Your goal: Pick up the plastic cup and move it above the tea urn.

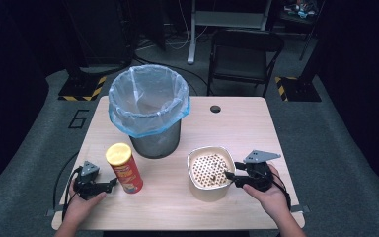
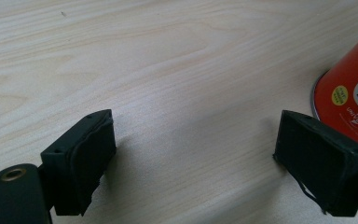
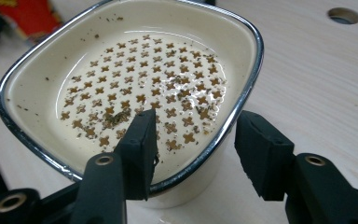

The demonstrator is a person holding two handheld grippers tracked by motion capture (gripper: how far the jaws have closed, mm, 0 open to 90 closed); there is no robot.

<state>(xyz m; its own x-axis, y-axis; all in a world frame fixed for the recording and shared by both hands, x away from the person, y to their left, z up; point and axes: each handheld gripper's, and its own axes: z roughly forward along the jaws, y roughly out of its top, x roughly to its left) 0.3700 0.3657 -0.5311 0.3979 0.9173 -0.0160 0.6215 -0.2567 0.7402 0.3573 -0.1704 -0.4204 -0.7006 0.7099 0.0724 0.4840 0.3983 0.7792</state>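
Note:
A cream enamel bowl [image 1: 209, 170] [image 3: 135, 79] with a brown cross pattern and a metal rim sits at the table's front right, with a few dark crumbs inside. My right gripper [image 1: 230, 177] [image 3: 198, 135] is open and straddles its near rim: one jaw inside the bowl, the other outside, apart from the wall. A red chips can [image 1: 124, 168] [image 2: 349, 98] with a yellow lid stands upright at the front left. My left gripper [image 1: 109, 185] [image 2: 193, 140] is open, low over the table [image 2: 168, 70], just left of the can's base, holding nothing.
A metal trash bin [image 1: 149, 111] lined with a blue plastic bag stands behind the can and the bowl. A cable hole [image 1: 215, 108] [image 3: 344, 15] lies in the table [image 1: 256, 128] at the back right. A black folding chair [image 1: 244, 54] stands beyond the table.

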